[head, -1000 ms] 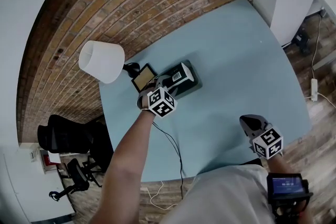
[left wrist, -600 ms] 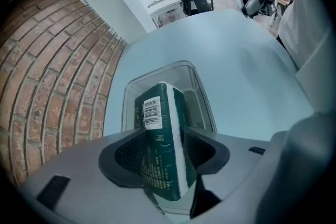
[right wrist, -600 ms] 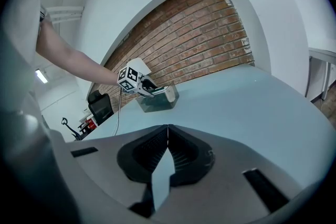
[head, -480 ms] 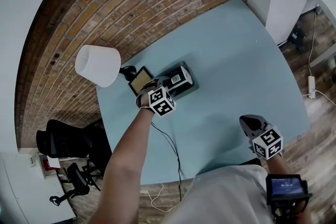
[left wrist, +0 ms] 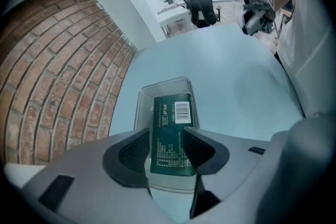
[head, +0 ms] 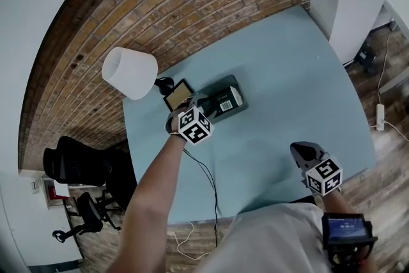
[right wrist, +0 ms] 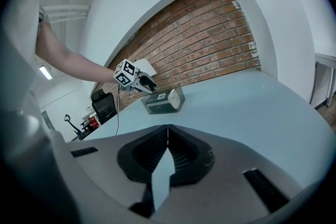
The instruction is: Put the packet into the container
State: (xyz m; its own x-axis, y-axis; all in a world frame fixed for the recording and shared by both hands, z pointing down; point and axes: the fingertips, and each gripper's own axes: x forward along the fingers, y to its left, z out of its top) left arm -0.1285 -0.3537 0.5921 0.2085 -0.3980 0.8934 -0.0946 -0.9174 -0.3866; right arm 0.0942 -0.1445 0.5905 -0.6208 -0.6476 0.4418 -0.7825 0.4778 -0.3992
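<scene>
A dark green packet (head: 226,101) with a white barcode label lies flat inside the clear rectangular container (head: 241,87) on the pale blue table. My left gripper (head: 200,101) hovers at the container's near end, pointing steeply down. In the left gripper view its jaws stand apart on either side of the packet (left wrist: 170,128) without pressing it, and the container (left wrist: 164,85) rim shows beyond. My right gripper (head: 300,149) is held low near the table's front edge, far from the container. Its pads (right wrist: 176,147) meet with nothing between them.
A white-shaded lamp (head: 130,72) and a small framed screen (head: 177,93) stand left of the container by the brick wall. A thin black cable (head: 208,176) runs across the table toward the front edge. An office chair (head: 77,166) stands on the floor at left.
The packet stood tilted up in the container a second ago and now lies flat in it. The left gripper has drawn slightly back and up. The right gripper has stayed put.
</scene>
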